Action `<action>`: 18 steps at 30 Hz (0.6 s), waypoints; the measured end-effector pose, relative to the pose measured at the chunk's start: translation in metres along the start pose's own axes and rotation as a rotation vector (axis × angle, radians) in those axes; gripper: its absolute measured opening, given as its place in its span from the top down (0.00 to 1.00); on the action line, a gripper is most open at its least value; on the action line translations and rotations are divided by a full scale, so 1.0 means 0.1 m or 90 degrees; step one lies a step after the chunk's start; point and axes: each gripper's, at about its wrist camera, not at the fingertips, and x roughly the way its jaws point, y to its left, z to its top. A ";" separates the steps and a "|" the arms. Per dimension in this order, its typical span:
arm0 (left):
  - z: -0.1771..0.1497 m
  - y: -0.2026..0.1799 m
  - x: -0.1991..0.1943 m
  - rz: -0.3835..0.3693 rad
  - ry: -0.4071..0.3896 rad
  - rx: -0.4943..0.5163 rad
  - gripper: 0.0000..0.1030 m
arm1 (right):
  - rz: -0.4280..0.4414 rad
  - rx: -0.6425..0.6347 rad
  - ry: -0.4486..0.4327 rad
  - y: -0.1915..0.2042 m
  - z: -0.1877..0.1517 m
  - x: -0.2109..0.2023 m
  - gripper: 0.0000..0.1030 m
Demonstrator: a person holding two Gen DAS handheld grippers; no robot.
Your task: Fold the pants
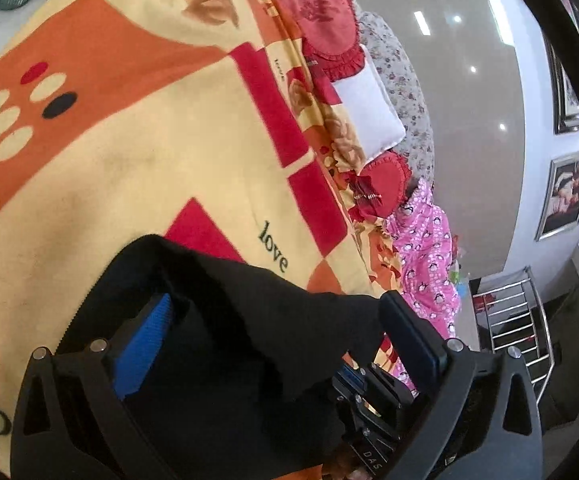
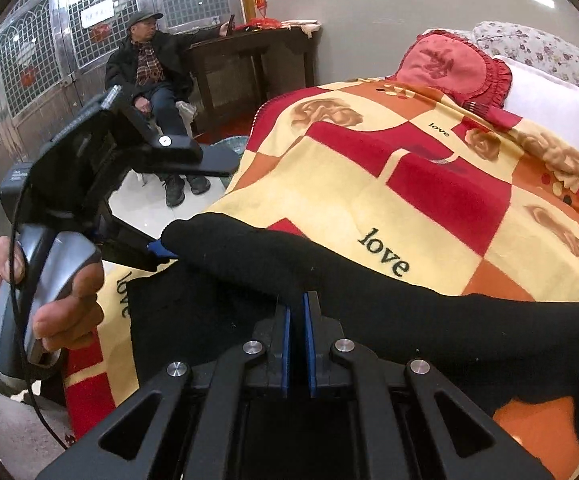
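Observation:
Black pants [image 2: 369, 300] lie in a long fold across the orange, red and cream "love" blanket [image 2: 429, 184] on the bed. My right gripper [image 2: 298, 320] is shut on the near edge of that fold, its blue pads pinched together on the cloth. A hand holds my left gripper [image 2: 197, 208] at the pants' left end, jaws spread wide, with the lower blue pad [image 2: 157, 247] against the cloth tip. In the left wrist view the pants [image 1: 249, 320] drape loosely between the left gripper's [image 1: 281, 332] wide-apart fingers, neither pad pressing on them.
Red ruffled cushions [image 2: 449, 64], a white pillow [image 2: 549, 108] and a floral pillow [image 2: 537, 48] sit at the head of the bed. A pink patterned garment [image 1: 425, 256] lies at the bed's edge beside a metal rack [image 1: 517, 320]. A person [image 2: 149, 80] sits by a dark wooden table [image 2: 249, 60].

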 end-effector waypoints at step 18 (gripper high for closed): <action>-0.08 -0.19 0.03 -0.023 0.017 0.017 0.02 | 0.011 0.031 -0.036 -0.05 0.16 -0.10 0.94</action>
